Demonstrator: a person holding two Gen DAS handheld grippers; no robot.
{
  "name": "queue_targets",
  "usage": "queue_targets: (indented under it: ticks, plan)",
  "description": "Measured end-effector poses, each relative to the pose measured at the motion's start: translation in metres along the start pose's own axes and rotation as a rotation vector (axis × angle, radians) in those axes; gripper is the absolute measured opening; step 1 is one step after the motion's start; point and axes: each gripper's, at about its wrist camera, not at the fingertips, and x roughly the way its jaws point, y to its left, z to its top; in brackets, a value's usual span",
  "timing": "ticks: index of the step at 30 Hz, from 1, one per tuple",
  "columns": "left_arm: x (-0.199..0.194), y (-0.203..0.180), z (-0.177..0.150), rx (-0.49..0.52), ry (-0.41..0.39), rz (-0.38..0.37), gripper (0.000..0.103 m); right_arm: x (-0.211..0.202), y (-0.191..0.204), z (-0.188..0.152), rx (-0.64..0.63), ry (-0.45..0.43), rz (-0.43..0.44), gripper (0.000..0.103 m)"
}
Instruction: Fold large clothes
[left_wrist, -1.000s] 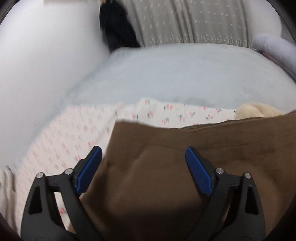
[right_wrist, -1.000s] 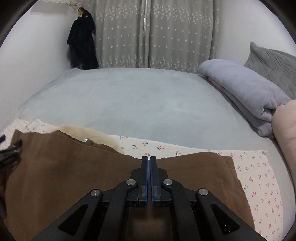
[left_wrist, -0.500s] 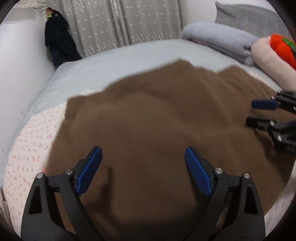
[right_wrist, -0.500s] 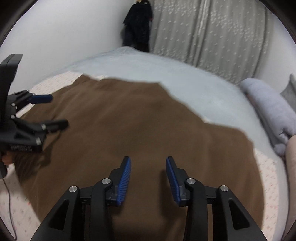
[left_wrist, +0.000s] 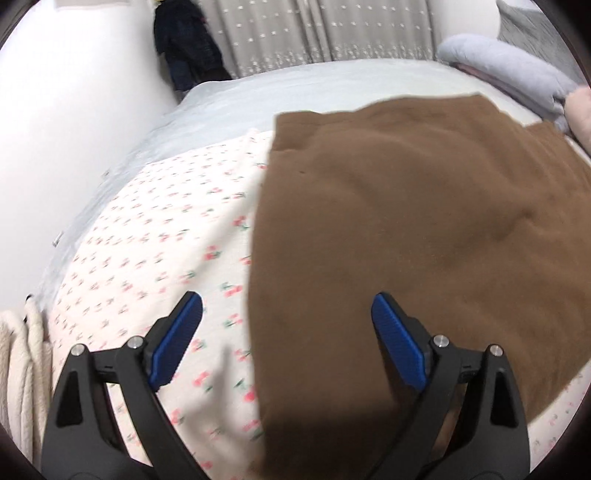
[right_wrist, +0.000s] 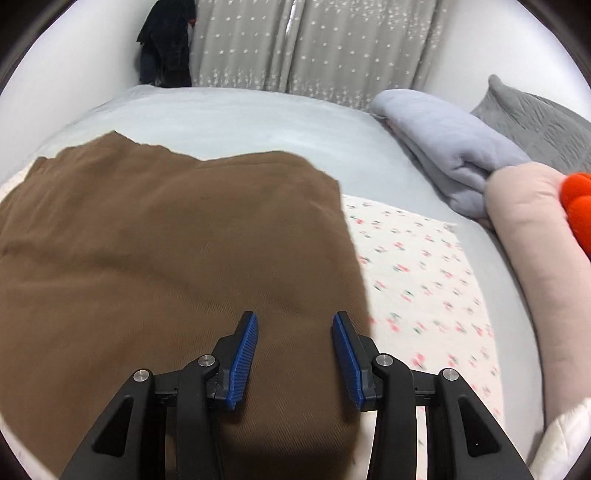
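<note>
A brown garment (left_wrist: 424, 229) lies folded flat on a white cloth with small red flowers (left_wrist: 166, 229), on the bed. In the left wrist view my left gripper (left_wrist: 286, 341) is wide open and empty, above the garment's left edge. In the right wrist view the same brown garment (right_wrist: 166, 240) fills the left and middle. My right gripper (right_wrist: 293, 349) is open and empty, just above the garment's near right corner. The flowered cloth (right_wrist: 417, 266) shows to its right.
A pale blue-grey bed sheet (right_wrist: 240, 118) stretches behind. A rolled grey-blue blanket (right_wrist: 443, 147), a grey pillow (right_wrist: 535, 114), a pink bolster (right_wrist: 535, 240) and an orange plush (right_wrist: 576, 203) lie at right. Curtains and a dark hanging coat (right_wrist: 166, 40) stand at the back; a cream blanket (left_wrist: 18, 369) is at left.
My right gripper went from shut on the garment's edge to open. The brown garment was folded over and now lies flat. Both grippers have drawn back toward its near side corners.
</note>
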Motion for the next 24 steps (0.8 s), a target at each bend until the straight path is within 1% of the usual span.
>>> queue_targets:
  ticks: [2,3,4,5,6,8,11,12,13,14,15,17,19,20,22,24]
  plan:
    - [-0.013,0.006,-0.003,-0.008,-0.021,-0.030,0.094,-0.014,0.006,-0.007,-0.013,-0.016,0.063,0.045]
    - [-0.016,0.007,-0.006,-0.006,-0.021,-0.034,0.094,-0.018,0.009,-0.015,-0.021,-0.011,0.083,0.048]
    - [-0.015,0.008,-0.013,-0.003,0.001,-0.031,0.094,-0.016,0.008,-0.023,-0.024,0.009,0.088,0.051]
    - [-0.010,0.012,-0.020,-0.007,0.038,-0.028,0.094,-0.011,0.006,-0.033,-0.028,0.037,0.077,0.051]
    - [-0.008,0.016,-0.030,-0.027,0.071,-0.036,0.094,-0.009,0.003,-0.043,-0.023,0.045,0.064,0.051]
    - [-0.016,0.035,-0.044,-0.125,0.076,-0.099,0.094,-0.019,-0.012,-0.060,0.022,0.017,0.069,0.051]
    - [-0.039,0.068,-0.066,-0.331,0.056,-0.200,0.094,-0.052,-0.037,-0.077,0.121,-0.021,0.107,0.058]
    - [-0.044,0.075,-0.072,-0.399,0.059,-0.237,0.094,-0.064,-0.040,-0.082,0.129,-0.031,0.108,0.061]
    - [-0.045,0.081,-0.076,-0.446,0.070,-0.272,0.094,-0.072,-0.041,-0.085,0.132,-0.037,0.107,0.065]
    - [-0.045,0.084,-0.081,-0.493,0.084,-0.319,0.094,-0.082,-0.041,-0.090,0.132,-0.035,0.111,0.068]
    - [-0.046,0.087,-0.086,-0.541,0.098,-0.367,0.094,-0.088,-0.040,-0.094,0.134,-0.028,0.124,0.072]
    - [-0.048,0.086,-0.096,-0.626,0.117,-0.456,0.094,-0.097,-0.036,-0.100,0.151,-0.015,0.163,0.075]
    - [-0.046,0.074,-0.101,-0.681,0.152,-0.527,0.094,-0.103,-0.036,-0.112,0.189,0.001,0.208,0.084]
    - [-0.045,0.068,-0.105,-0.710,0.172,-0.546,0.094,-0.106,-0.034,-0.118,0.212,0.007,0.226,0.085]
    - [-0.039,0.057,-0.110,-0.743,0.209,-0.557,0.094,-0.106,-0.037,-0.132,0.289,0.030,0.279,0.086]
    - [-0.031,0.048,-0.115,-0.773,0.230,-0.568,0.094,-0.097,-0.040,-0.144,0.397,0.066,0.358,0.087]
